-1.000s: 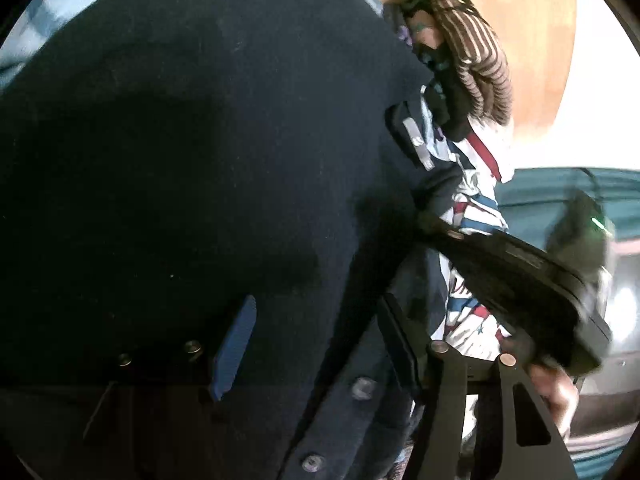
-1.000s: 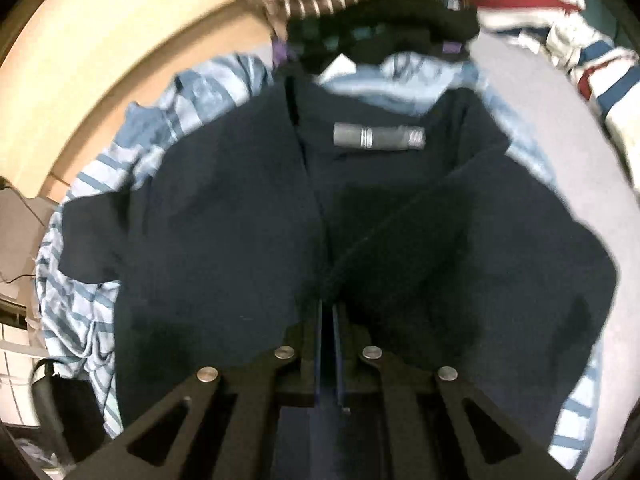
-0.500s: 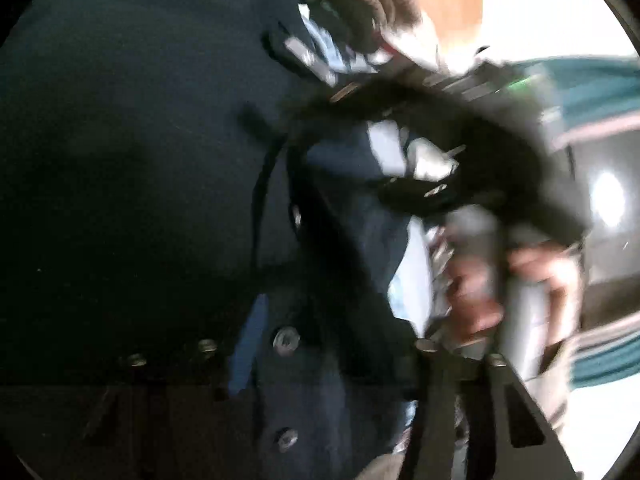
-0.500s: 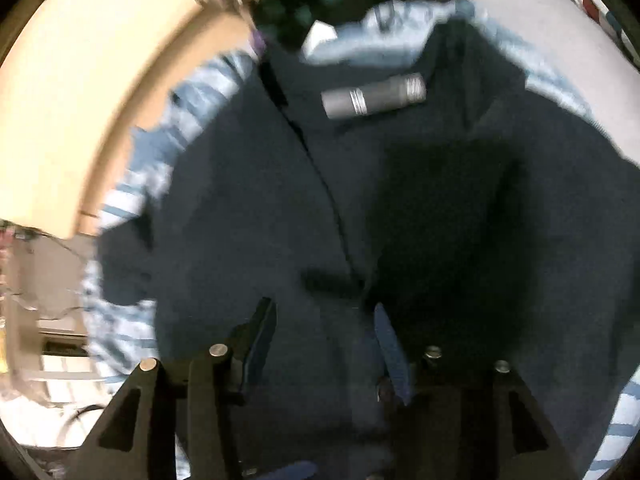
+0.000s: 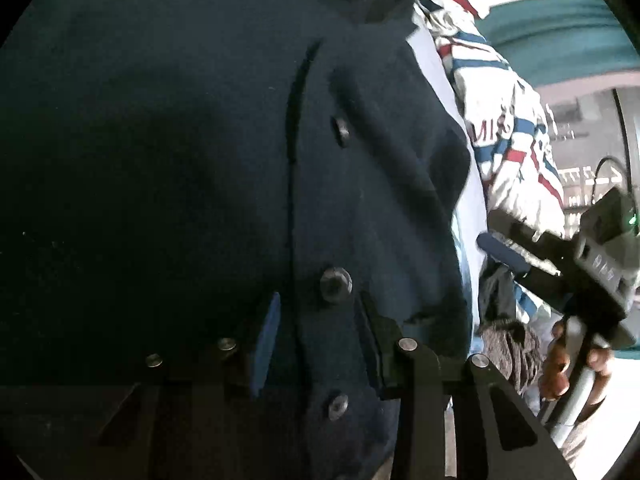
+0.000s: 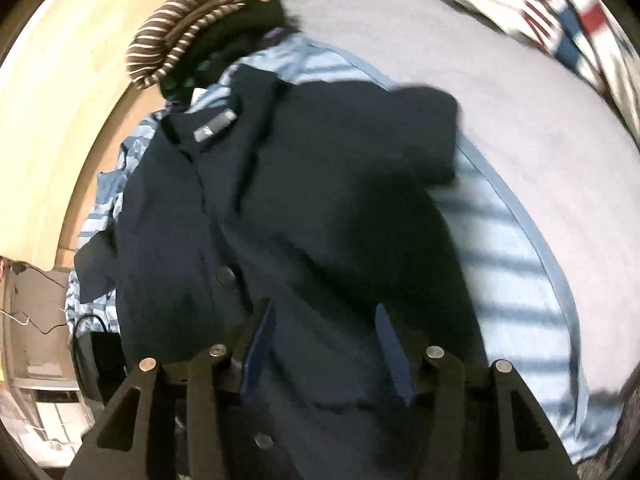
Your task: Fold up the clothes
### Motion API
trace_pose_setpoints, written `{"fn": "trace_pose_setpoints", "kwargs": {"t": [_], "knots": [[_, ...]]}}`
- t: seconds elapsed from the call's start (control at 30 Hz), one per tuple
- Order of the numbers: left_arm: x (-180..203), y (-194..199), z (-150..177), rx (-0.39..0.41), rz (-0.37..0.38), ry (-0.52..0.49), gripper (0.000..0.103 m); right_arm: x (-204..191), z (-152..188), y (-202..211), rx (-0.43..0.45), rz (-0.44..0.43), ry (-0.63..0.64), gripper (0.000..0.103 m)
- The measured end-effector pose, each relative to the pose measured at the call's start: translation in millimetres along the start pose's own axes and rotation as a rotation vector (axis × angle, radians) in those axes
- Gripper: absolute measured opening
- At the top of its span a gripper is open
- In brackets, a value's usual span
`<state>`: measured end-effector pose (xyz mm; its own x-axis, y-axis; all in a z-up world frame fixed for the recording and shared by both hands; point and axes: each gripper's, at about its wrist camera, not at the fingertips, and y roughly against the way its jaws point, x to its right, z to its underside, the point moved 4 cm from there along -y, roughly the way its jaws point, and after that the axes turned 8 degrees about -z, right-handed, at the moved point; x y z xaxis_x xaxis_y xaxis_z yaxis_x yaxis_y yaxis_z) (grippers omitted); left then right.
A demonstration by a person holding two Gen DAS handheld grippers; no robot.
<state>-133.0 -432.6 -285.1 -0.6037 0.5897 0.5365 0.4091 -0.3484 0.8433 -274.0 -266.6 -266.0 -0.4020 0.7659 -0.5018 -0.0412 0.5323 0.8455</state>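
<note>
Navy button shirt (image 6: 320, 200) spread over a striped blue garment (image 6: 512, 280).
We see left tongs (image 5: 316, 340) closing around its button placket, not yet pinching; right tongs (image 6: 324, 344) released, hovering at its six-o'clock hem.

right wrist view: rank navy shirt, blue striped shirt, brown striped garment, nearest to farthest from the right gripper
From the right gripper, jaws opening:
1. Navy shirt: directly under and between the fingers, centre of view.
2. Blue striped shirt: beneath the navy one, showing to the right.
3. Brown striped garment: far end, upper left by the wooden board.
</note>
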Motion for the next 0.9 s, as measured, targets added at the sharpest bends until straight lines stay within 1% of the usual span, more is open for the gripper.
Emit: {"fn": "trace_pose_setpoints", "kwargs": {"t": [0.07, 0.23, 0.33, 0.4, 0.43, 0.53, 0.63, 0.7, 0.77, 0.8, 0.9], "knots": [[-0.8, -5.1, 1.8, -0.046, 0.007, 0.011, 0.039, 9.7, 11.1, 4.3, -0.005, -0.015, -0.028, 0.057], [1.0, -11.4, 5.7, -0.067, 0.013, 0.02, 0.039, 17.5, 26.7, 1.3, -0.017, 0.015, -0.025, 0.056], [-2.2, -12.4, 6.1, -0.059, -0.017, 0.051, 0.024, 22.8, 31.1, -1.6, -0.015, 0.024, -0.047, 0.055], [-2.5, -14.7, 5.6, -0.055, -0.034, 0.06, 0.007, 24.3, 32.9, -0.7, -0.002, 0.034, -0.057, 0.055], [-3.5, -15.7, 6.0, -0.053, -0.048, 0.067, 0.002, 24.8, 33.0, 0.0, 0.01, 0.042, -0.06, 0.055], [-1.3, -6.3, 6.9, -0.035, -0.071, 0.028, 0.002, 30.4, 32.1, 6.8, 0.06, 0.084, -0.085, 0.055], [-10.9, 3.0, 7.6, -0.023, -0.055, 0.04, 0.002, 37.1, 30.6, 16.3, 0.115, 0.131, -0.111, 0.055], [-14.9, 3.6, 8.1, -0.023, -0.064, 0.048, 0.002, 42.8, 28.2, 23.2, 0.147, 0.153, -0.127, 0.055], [-16.5, 2.8, 8.8, -0.026, -0.083, 0.048, 0.002, 49.9, 23.2, 27.3, 0.171, 0.162, -0.15, 0.055], [-13.8, -2.5, 6.4, -0.031, -0.106, 0.047, 0.002, 53.2, 20.0, 28.3, 0.18, 0.163, -0.16, 0.055], [-14.7, -6.7, 6.8, -0.039, -0.137, 0.044, 0.002, 59.3, 2.2, 19.9, 0.176, 0.159, -0.162, 0.055]]}}
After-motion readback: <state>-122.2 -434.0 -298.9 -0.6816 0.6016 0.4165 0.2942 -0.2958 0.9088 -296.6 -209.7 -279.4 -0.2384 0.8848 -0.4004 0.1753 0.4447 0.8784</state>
